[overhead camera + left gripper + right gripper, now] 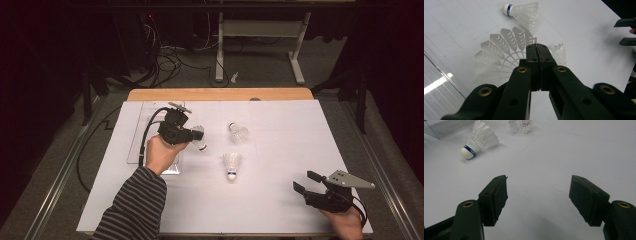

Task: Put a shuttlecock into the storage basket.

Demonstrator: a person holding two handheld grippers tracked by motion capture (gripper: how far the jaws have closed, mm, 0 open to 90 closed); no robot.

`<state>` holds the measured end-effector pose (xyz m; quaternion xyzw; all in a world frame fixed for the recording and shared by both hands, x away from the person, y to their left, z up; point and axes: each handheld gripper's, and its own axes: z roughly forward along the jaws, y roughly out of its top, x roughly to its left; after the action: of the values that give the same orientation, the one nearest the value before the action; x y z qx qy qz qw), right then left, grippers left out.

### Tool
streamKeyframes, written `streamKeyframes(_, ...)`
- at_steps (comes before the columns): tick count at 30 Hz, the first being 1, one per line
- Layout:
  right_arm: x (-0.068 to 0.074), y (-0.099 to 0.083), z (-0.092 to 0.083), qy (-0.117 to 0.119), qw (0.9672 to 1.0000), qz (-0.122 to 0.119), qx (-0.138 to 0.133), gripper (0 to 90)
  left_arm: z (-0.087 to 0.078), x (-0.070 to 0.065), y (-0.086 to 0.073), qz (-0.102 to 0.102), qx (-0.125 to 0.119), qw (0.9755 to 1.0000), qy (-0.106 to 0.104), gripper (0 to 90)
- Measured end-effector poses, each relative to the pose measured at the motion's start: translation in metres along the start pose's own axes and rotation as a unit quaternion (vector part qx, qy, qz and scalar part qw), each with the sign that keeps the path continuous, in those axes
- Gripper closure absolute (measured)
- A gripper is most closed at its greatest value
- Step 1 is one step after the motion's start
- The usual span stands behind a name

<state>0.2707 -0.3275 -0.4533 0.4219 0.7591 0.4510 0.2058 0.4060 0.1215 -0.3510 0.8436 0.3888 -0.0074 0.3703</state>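
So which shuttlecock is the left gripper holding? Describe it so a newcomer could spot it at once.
On the white table sheet, look beside the clear tray at the far left. The held shuttlecock sits off the sheet, its feather edge pinched in the shut left gripper. The other two shuttlecocks lie loose on the sheet.

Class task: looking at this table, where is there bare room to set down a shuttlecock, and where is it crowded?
Bare: the white sheet between the two loose shuttlecocks and the right hand-held gripper, plus its far right corner. Crowded: around the clear tray, where the left hand-held gripper pinches a shuttlecock.
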Motion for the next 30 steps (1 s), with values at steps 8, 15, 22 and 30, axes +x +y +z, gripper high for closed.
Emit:
streamKeyframes(8, 0.000, 0.000, 0.000, -0.001, 1.0000, 0.000, -0.001, 31.6, -0.011, 0.004, -0.003, -0.006, -0.013, 0.9999, 0.007, 89.2)
streamKeyframes(15, 0.000, 0.000, 0.000, -0.002, 1.0000, -0.001, -0.001, 31.6, -0.018, 0.005, -0.004, -0.005, -0.019, 0.9997, 0.012, 89.2)
streamKeyframes(22, 0.000, 0.000, 0.000, -0.002, 1.0000, 0.000, -0.001, 31.6, -0.026, 0.008, -0.007, -0.011, -0.027, 0.9993, 0.021, 89.2)
streamKeyframes(30, 0.000, 0.000, 0.000, -0.001, 1.0000, 0.000, 0.000, 31.6, -0.034, 0.012, -0.010, -0.017, -0.040, 0.9987, 0.025, 89.2)
